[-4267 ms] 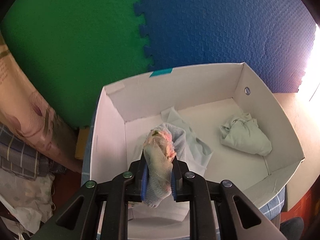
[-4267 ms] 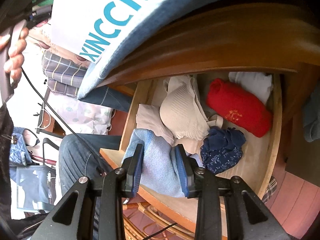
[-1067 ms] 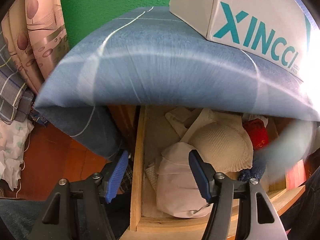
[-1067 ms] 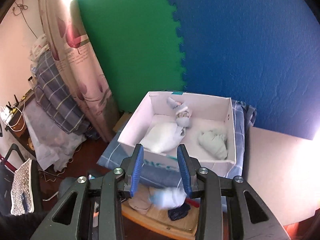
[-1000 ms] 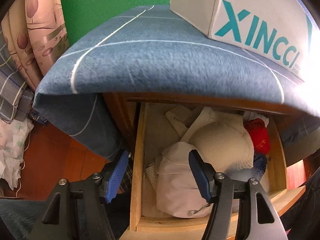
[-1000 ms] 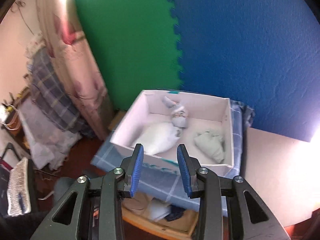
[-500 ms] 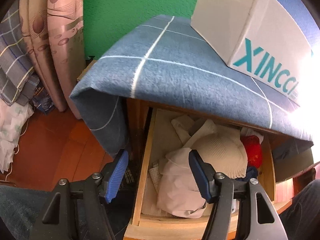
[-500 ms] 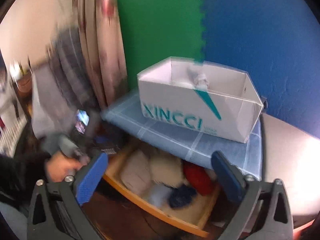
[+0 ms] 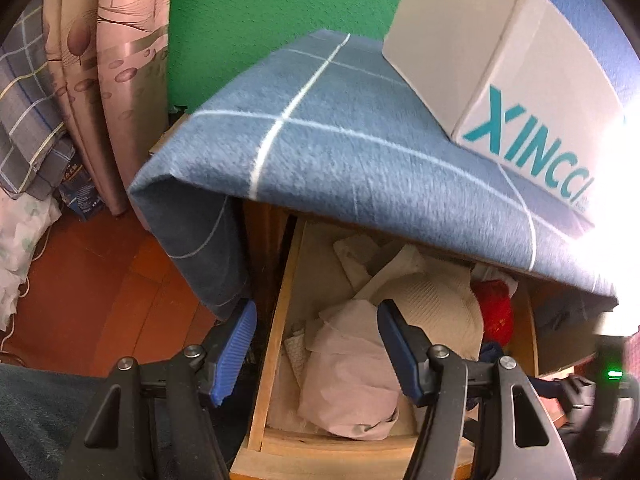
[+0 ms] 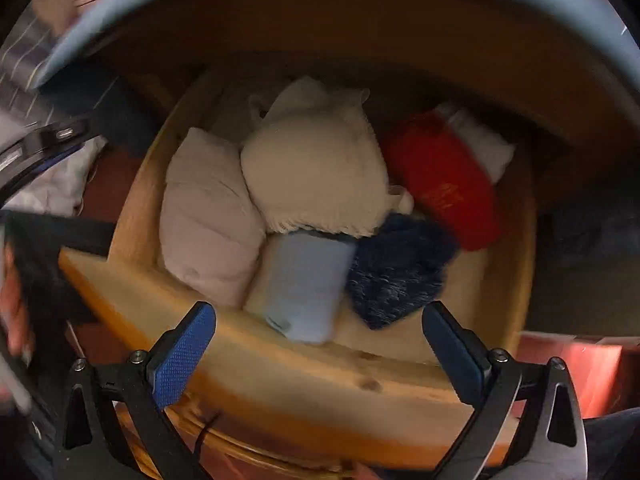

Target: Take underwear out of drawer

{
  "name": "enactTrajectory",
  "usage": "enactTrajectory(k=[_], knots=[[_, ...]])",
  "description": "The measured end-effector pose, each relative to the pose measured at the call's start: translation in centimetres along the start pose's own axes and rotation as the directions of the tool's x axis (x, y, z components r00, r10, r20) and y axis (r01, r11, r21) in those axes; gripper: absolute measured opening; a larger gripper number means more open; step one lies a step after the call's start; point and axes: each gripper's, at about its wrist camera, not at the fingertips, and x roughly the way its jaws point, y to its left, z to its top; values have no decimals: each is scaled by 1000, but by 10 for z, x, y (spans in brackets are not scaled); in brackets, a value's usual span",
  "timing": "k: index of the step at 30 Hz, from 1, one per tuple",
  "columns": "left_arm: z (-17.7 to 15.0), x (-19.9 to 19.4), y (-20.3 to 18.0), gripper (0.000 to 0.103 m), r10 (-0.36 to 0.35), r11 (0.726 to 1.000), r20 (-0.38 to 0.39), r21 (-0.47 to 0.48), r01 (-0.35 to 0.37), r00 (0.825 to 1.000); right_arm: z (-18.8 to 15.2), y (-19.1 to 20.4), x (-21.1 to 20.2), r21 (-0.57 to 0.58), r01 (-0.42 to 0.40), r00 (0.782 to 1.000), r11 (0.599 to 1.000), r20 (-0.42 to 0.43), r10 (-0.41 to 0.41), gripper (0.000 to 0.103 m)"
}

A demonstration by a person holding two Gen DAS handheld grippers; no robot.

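Observation:
The wooden drawer [image 10: 280,364] is pulled open and holds several folded garments: a pale pink one [image 10: 204,220], a cream knitted one [image 10: 316,180], a light blue one [image 10: 304,284], a dark blue one [image 10: 400,268] and a red one [image 10: 444,184]. My right gripper [image 10: 320,344] is wide open and empty above the drawer's front edge, in front of the light blue garment. My left gripper [image 9: 316,344] is open and empty above the drawer's left side [image 9: 276,340], with the pink garment [image 9: 352,372] between its fingers in view.
A blue checked cloth [image 9: 320,148] covers the cabinet top and overhangs the drawer. A white XINCCI box [image 9: 508,68] stands on it. Curtains and plaid bedding [image 9: 32,100] are at the left. The floor [image 9: 92,292] is red-brown.
My right gripper has dropped from a high view of the box to just above the drawer front and stays wide open. My left gripper has pulled back slightly and stays open.

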Motion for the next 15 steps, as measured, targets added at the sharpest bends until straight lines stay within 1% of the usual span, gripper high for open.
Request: enactTrajectory(k=[1, 2, 3, 4, 5, 6, 7, 9, 12, 14, 15], knots=[[1, -1, 1, 64, -2, 1000, 4, -6, 2, 1000, 5, 5, 10, 13, 36, 999, 999, -16, -36, 100], [2, -1, 3, 64, -10, 1000, 4, -18, 10, 1000, 10, 10, 19, 17, 56, 998, 998, -42, -55, 98], [2, -1, 6, 64, -20, 999, 1, -30, 20, 1000, 13, 13, 28, 25, 68, 995, 997, -79, -66, 89], [2, -1, 7, 64, -29, 999, -1, -39, 29, 1000, 15, 16, 39, 41, 60, 991, 997, -122, -54, 77], [2, -2, 8, 64, -37, 998, -1, -47, 37, 999, 16, 19, 50, 53, 54, 986, 997, -160, -45, 69], [3, -3, 9, 64, -47, 998, 1, -51, 47, 999, 17, 21, 58, 54, 69, 980, 996, -191, -57, 54], [3, -5, 8, 64, -57, 997, 7, -51, 57, 998, 20, 22, 66, 55, 86, 973, 995, -219, -72, 44], [5, -10, 7, 64, -78, 996, 21, -45, 79, 997, 27, 22, 74, 60, 97, 966, 993, -246, -80, 43], [5, -12, 5, 64, -97, 994, 27, -41, 98, 995, 38, 22, 89, 58, 99, 942, 993, -326, -75, 45], [5, -11, 4, 64, -100, 994, 25, -41, 100, 995, 40, 20, 102, 69, 106, 927, 992, -368, -73, 44], [5, -11, 4, 64, -94, 995, 24, -36, 95, 995, 43, 18, 104, 80, 98, 922, 992, -383, -60, 41]])
